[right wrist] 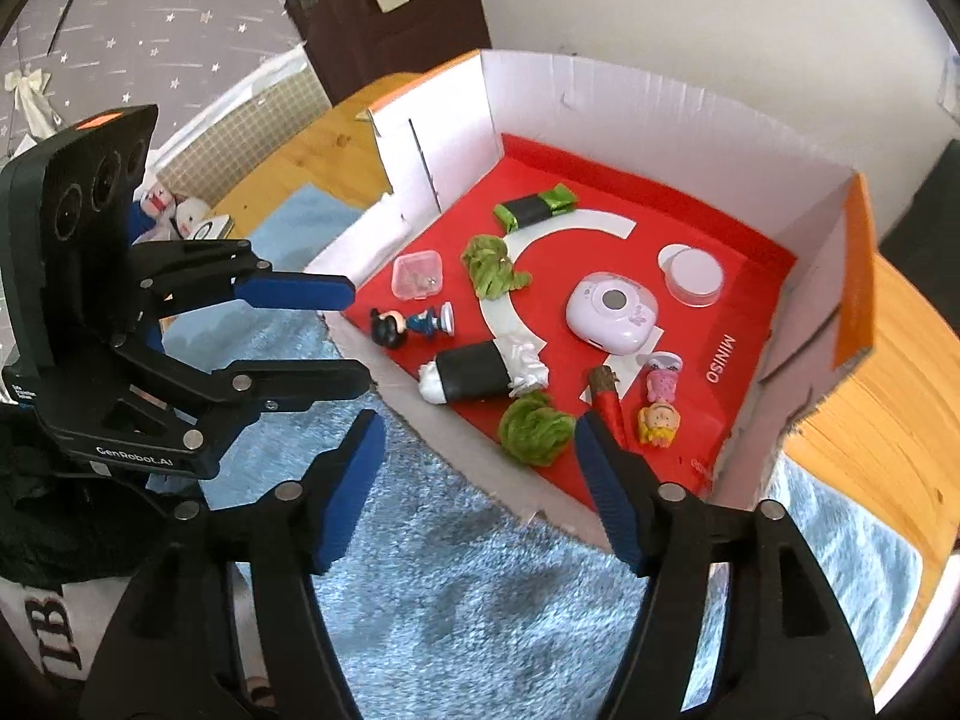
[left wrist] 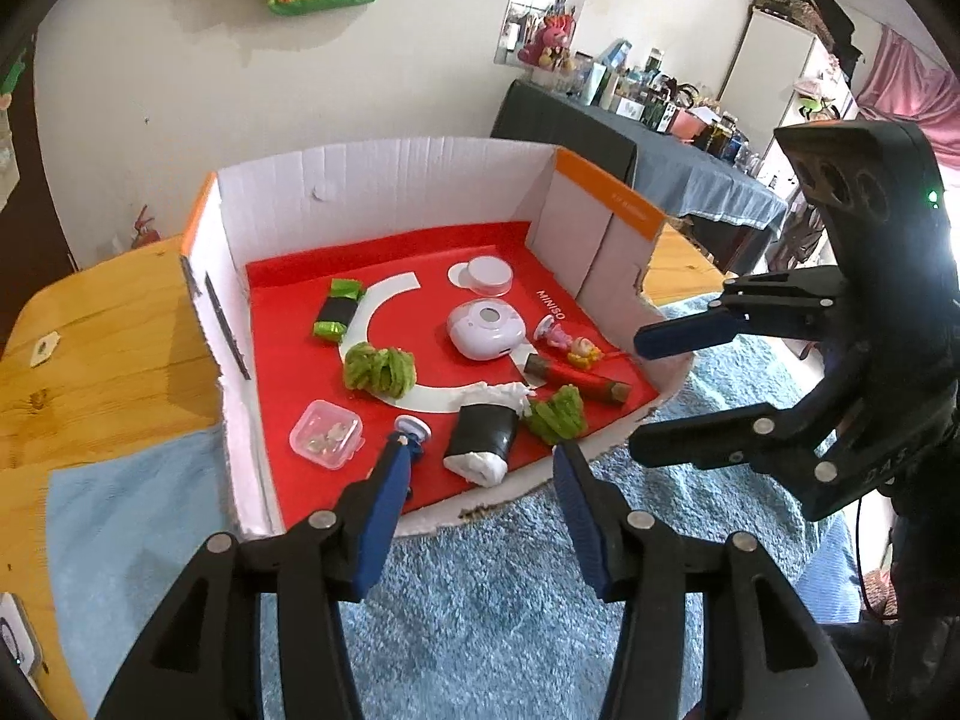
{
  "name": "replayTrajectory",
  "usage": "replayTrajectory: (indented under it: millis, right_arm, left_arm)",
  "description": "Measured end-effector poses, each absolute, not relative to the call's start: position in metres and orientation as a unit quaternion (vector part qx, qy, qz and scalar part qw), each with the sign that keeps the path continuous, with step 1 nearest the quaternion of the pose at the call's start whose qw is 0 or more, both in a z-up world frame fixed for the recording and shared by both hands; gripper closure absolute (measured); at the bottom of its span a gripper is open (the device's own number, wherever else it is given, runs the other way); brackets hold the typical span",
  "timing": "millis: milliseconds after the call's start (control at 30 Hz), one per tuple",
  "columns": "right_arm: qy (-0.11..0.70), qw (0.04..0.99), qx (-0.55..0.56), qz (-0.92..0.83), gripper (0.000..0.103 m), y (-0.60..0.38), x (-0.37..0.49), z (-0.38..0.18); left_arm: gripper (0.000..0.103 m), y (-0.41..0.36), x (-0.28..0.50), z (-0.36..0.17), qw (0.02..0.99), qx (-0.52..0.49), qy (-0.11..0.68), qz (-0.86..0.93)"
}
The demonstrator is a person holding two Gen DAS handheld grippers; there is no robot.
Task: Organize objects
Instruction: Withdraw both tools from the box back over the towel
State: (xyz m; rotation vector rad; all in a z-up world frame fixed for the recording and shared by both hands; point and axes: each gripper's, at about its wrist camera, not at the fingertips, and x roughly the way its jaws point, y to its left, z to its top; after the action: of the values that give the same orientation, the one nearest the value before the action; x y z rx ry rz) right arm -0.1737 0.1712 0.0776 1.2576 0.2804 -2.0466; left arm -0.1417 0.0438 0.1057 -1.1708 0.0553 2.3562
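Observation:
A white cardboard box [left wrist: 384, 180] with a red floor holds several small things: a black-and-white roll [left wrist: 483, 438], two green yarn bundles [left wrist: 379, 367] [right wrist: 534, 429], a clear plastic case [left wrist: 327, 433], a lilac round device [right wrist: 612, 312], a red stick [right wrist: 609, 402], a pink doll [right wrist: 660, 405] and a blue figurine [right wrist: 411, 324]. My left gripper [left wrist: 480, 462] hangs open over the box's torn front edge, nothing between its fingers. My right gripper [right wrist: 478, 426] is open too, above the front right corner, its right fingertip near the red stick. Each gripper shows in the other's view [left wrist: 639, 396] [right wrist: 357, 336].
The box rests on a wooden table [left wrist: 102, 348], partly on a fluffy blue mat [left wrist: 480, 588]. A green-and-black roll [left wrist: 339, 309] and a round white container [left wrist: 487, 276] lie toward the box's back. A dark-clothed table with bottles [left wrist: 660, 138] stands behind; small toys [right wrist: 174, 207] sit left.

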Motion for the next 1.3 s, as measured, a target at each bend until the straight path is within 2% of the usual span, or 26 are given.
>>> replayTrajectory:
  millis: [167, 233, 400, 600, 733, 1033, 1133, 1300]
  right_arm:
    - [0.090, 0.334, 0.466, -0.814, 0.031, 0.176, -0.155, 0.087]
    - [0.087, 0.321, 0.454, -0.827, 0.023, 0.180, -0.145, 0.092]
    - [0.072, 0.285, 0.435, -0.851, 0.022, 0.185, -0.125, 0.095]
    - [0.084, 0.220, 0.407, -0.882, 0.021, 0.186, -0.107, 0.088]
    - [0.079, 0.187, 0.389, -0.899, 0.010, 0.187, -0.095, 0.077]
    - [0.045, 0.129, 0.382, -0.914, 0.010, 0.195, -0.087, 0.050]
    - [0.039, 0.111, 0.385, -0.915, 0.010, 0.197, -0.088, 0.039]
    - [0.028, 0.093, 0.405, -0.909, 0.010, 0.200, -0.092, 0.017]
  left_arm:
    - [0.041, 0.029, -0.122, 0.113, 0.255, -0.413, 0.020, 0.874]
    - [0.040, 0.012, -0.108, 0.117, 0.254, -0.407, 0.022, 0.877]
    - [0.034, 0.000, -0.091, 0.116, 0.246, -0.397, 0.014, 0.884]
    - [0.022, -0.010, -0.077, 0.114, 0.223, -0.382, 0.011, 0.897]
    - [0.017, -0.016, -0.072, 0.108, 0.203, -0.375, 0.000, 0.904]
    - [0.009, -0.021, -0.065, 0.080, 0.142, -0.369, -0.007, 0.918]
    - [0.003, -0.021, -0.064, 0.069, 0.130, -0.375, -0.008, 0.918]
    - [0.003, -0.020, -0.068, 0.049, 0.106, -0.389, -0.008, 0.915]
